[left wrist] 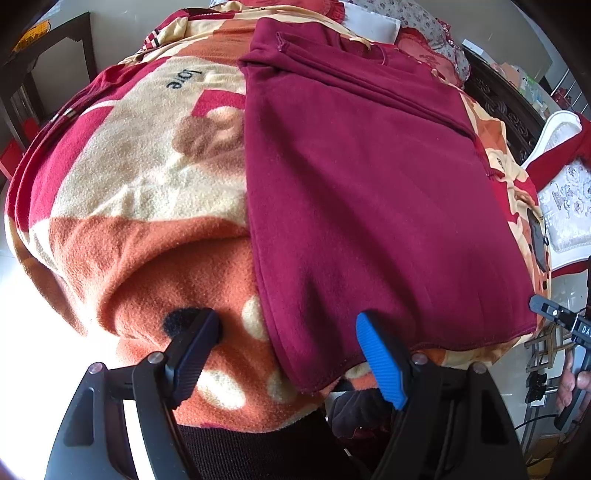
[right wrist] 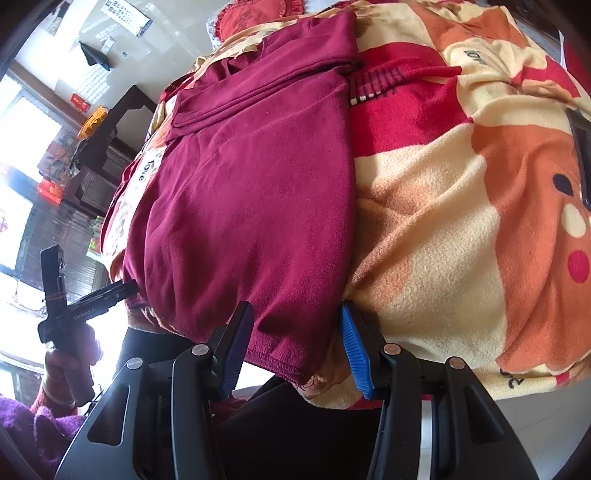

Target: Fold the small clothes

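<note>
Nearest, in the left wrist view: left gripper [left wrist: 288, 328] spread wide over the near left corner of the maroon garment [left wrist: 362, 177], dark pad on the blanket [left wrist: 147, 258], blue pad on the cloth, nothing pinched; in the right wrist view: right gripper [right wrist: 295, 325] set narrower, astride the near right corner of the hem [right wrist: 280, 363], pads either side of the fabric but apparently not yet pressing it. Likely to handle light, soft and limp, fleecy rather than slippery, prone to sag and drag on the pile beneath; best taken at the two near hem corners, both layers together, lifted evenly. Laid flat on the bed, already narrowed to a long panel with sleeves folded inward; deep wine colour, matte, stitched hem; farther off, sleeve folds and cuff toward the collar end, near the red pillow [right wrist: 255, 14].
</note>
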The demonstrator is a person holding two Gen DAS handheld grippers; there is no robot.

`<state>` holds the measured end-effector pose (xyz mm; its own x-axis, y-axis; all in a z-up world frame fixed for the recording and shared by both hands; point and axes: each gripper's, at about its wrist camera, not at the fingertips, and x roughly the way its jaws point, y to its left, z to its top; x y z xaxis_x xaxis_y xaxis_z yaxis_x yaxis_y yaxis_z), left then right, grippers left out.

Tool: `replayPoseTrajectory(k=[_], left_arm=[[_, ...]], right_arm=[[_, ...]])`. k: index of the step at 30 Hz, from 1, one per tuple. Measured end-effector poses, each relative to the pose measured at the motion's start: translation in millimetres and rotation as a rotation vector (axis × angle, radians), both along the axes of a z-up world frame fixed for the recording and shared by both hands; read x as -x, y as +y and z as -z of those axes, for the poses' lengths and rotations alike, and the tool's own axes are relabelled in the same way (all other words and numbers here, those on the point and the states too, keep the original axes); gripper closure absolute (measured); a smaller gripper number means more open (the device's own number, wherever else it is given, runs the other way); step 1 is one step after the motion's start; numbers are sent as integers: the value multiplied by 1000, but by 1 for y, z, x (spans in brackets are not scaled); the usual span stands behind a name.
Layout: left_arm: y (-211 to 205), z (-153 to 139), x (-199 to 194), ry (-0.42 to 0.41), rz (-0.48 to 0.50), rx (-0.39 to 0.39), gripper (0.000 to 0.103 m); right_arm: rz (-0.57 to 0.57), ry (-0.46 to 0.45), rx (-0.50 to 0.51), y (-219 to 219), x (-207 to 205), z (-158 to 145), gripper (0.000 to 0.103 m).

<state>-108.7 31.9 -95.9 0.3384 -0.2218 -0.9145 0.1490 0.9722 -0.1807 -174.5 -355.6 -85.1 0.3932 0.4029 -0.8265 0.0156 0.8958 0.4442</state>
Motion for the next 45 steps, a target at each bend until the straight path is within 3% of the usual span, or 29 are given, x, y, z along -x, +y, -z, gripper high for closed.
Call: replayPoseTrajectory(k=[6, 18, 25, 28, 35, 45], left_arm=[[-1, 1, 0, 3, 4, -1, 22], [2, 0, -1, 34, -6, 45, 22], [-2, 1, -2, 43, 2, 52, 23], [2, 3, -5, 56, -22, 82, 28], [-1, 4, -5, 52, -9, 45, 31], [-10, 5, -6, 45, -5, 18, 32]], right_arm=[[-20, -24, 46, 3, 1, 0, 85], [-54, -107, 61, 6, 3, -19, 95], [-53, 1, 33, 6, -5, 0, 94], [-36, 8, -18, 2, -4, 4, 94], [-24, 29, -71, 1, -7, 15, 88], [-52, 26, -47, 7, -12, 15, 88]])
